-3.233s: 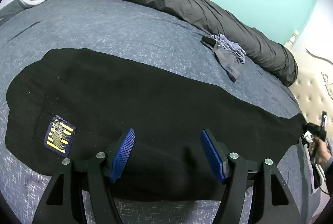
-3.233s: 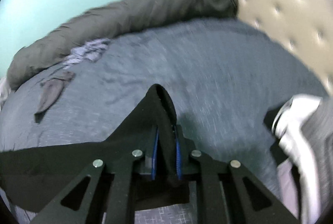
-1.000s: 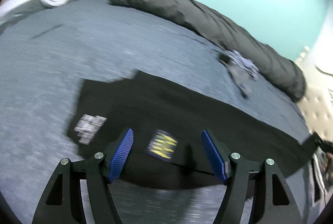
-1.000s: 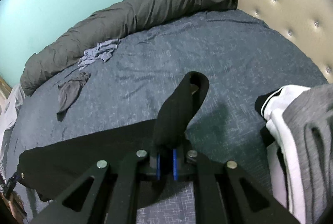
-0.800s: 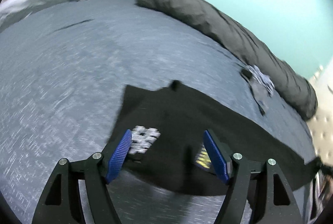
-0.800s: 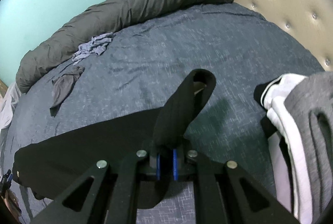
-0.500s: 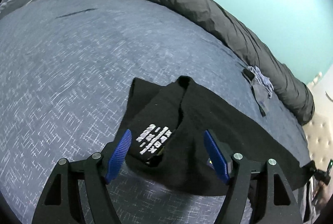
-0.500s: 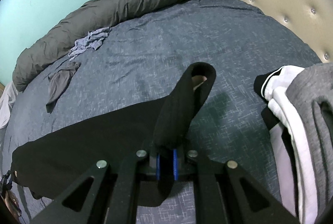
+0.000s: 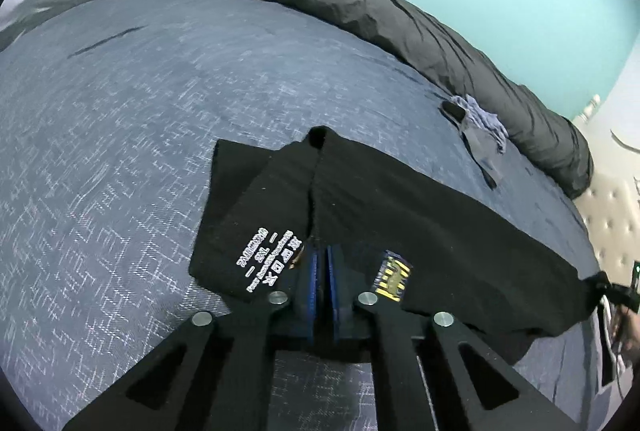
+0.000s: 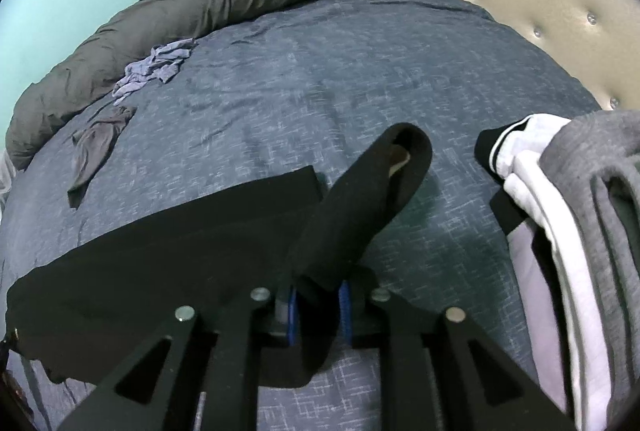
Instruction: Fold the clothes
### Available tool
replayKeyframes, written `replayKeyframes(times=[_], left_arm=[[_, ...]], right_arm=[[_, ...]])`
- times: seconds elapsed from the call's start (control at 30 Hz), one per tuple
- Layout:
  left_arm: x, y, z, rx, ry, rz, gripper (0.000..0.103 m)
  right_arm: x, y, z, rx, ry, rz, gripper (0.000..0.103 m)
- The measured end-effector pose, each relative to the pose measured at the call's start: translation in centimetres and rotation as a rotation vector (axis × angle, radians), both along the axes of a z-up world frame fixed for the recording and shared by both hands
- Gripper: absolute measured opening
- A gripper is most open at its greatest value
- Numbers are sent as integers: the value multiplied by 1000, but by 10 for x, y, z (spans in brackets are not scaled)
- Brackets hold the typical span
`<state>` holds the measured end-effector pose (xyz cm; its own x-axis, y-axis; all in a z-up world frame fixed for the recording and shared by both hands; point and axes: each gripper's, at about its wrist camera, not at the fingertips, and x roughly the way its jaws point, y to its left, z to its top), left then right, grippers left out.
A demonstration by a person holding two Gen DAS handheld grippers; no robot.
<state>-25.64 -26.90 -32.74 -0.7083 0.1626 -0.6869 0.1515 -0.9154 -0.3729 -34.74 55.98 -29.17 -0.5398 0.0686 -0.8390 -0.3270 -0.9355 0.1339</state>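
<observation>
Both hand-held grippers, left [image 9: 320,281] & right [image 10: 319,311], are closed on the black garment [image 9: 420,215]. Risk: thin grip at edge, cloth can slip out w/ a hard pull.

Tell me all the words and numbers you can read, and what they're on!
"2XL": white print on the black garment, beside the left tongs.
The other white lines around it: too small and tilted to read.
Yellow-striped patch: a picture; no letters can be made out.
Right view: no text shows.
</observation>
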Motion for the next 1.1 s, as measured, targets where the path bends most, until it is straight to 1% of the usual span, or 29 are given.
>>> replayKeyframes(times=[0.1, 0.23, 0.33, 0.43, 0.47, 0.5, 0.57, 0.6, 0.63, 0.67, 0.7, 0.8, 0.87, 0.9, 0.93, 0.97, 1.0, 1.03, 1.1], left_arm=[[7, -4, 7, -8, 25, -3, 3], [21, -26, 14, 30, 49, 32, 3], [34, -43, 20, 30, 71, 68, 3], [47, -68, 22, 56, 76, 137, 3], [50, -74, 22, 54, 76, 154, 3], [54, -79, 21, 52, 74, 171, 0], [59, -86, 19, 56, 66, 189, 0], [60, -87, 16, 47, 57, 203, 0], [61, -87, 13, 20, 37, 233, 0], [62, -90, 11, 33, 35, 232, 0], [61, -91, 9, 68, 39, 216, 0], [57, -89, 15, 83, 58, 197, 0], [51, -87, 18, 111, 67, 178, 2], [47, -84, 19, 111, 65, 168, 8], [43, -81, 20, 114, 63, 158, 21], [38, -78, 20, 126, 62, 146, 31], [33, -75, 19, 140, 59, 128, 48], [27, -69, 20, 145, 58, 110, 51], [14, -60, 20, 129, 40, 72, 52]], right_arm=[[-1, -5, 4, 12, 2, 7, 16], [-1, -8, 14, 11, 32, -1, 16], [-2, -14, 21, -3, 53, 1, 16], [-4, -24, 24, -13, 60, 22, 16], [-5, -27, 25, -13, 60, 31, 16], [-7, -30, 26, -13, 60, 36, 16], [-10, -36, 25, -14, 53, 42, 16], [-13, -38, 24, -12, 43, 45, 16], [-16, -40, 22, -11, 34, 48, 16], [-18, -42, 20, -8, 26, 50, 16], [-19, -44, 19, -4, 18, 51, 16], [-19, -47, 15, 6, 10, 51, 16], [-17, -46, 12, 6, 4, 46, 16], [-16, -46, 12, 6, 3, 45, 16], [-14, -45, 11, 7, 1, 43, 16], [-13, -44, 10, 7, -1, 42, 16], [-12, -43, 10, 7, -1, 41, 16], [-10, -41, 10, 5, 0, 41, 16], [-8, -41, 9, 2, 0, 44, 16]])
